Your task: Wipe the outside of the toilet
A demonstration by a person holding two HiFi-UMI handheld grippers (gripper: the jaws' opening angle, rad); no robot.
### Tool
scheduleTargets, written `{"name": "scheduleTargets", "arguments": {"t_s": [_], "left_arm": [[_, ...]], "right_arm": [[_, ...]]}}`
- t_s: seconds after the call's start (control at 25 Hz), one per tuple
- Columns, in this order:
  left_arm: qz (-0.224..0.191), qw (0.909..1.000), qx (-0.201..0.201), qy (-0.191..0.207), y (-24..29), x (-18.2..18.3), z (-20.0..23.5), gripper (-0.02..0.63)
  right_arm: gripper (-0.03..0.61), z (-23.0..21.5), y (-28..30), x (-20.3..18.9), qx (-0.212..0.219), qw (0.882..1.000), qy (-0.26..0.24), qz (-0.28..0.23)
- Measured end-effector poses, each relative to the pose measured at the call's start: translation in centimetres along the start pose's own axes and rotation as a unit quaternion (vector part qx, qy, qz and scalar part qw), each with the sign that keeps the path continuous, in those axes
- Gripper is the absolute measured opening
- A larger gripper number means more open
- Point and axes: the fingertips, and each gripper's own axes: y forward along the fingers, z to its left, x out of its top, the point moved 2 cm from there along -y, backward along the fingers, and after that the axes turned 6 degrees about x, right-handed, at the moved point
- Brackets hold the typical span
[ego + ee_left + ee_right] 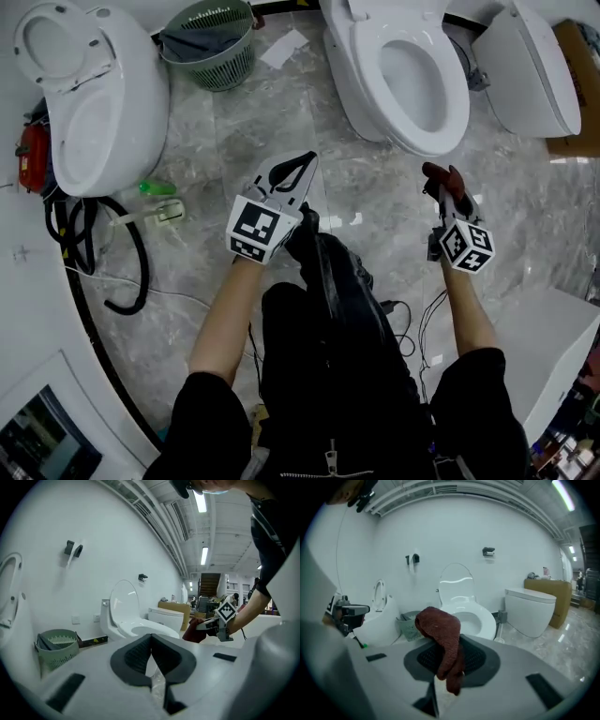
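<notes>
Basket (208, 42) left of toilet (367, 70); cloth (439, 175) before toilet; second toilet (103, 103) far left.

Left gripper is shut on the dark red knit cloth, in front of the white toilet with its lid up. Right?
Wrong gripper. The right gripper is shut on the dark red knit cloth, as the right gripper view shows. The left gripper has its jaws together with nothing between them. The cloth is in front of the white toilet with its lid up.
</notes>
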Motion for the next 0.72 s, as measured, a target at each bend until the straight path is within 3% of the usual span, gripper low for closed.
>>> {"name": "scheduleTargets", "arguments": {"t_s": [0.24, 0.44, 0.6, 0.72], "left_arm": [[0.014, 0.9997, 0.017, 0.005, -6.4, 12.7, -7.0, 0.008], [-0.001, 0.9996, 0.028, 0.008, -10.8, 24.4, -13.3, 0.008], [-0.01, 0.9981, 0.06, 0.008, -12.2, 31.9, -16.7, 0.008], [-0.014, 0.9969, 0.077, -0.005, -11.8, 36.1, -20.5, 0.008]], "right_arm": [[0.081, 5.9, -10.0, 11.2, 0.065, 0.998, -0.004, 0.007], [0.083, 9.3, -19.1, 19.9, 0.123, 0.992, -0.021, 0.008], [0.083, 9.8, -22.6, 26.1, 0.159, 0.987, -0.022, -0.003], [0.083, 7.9, -25.6, 29.8, 0.166, 0.986, -0.028, -0.004]]}}
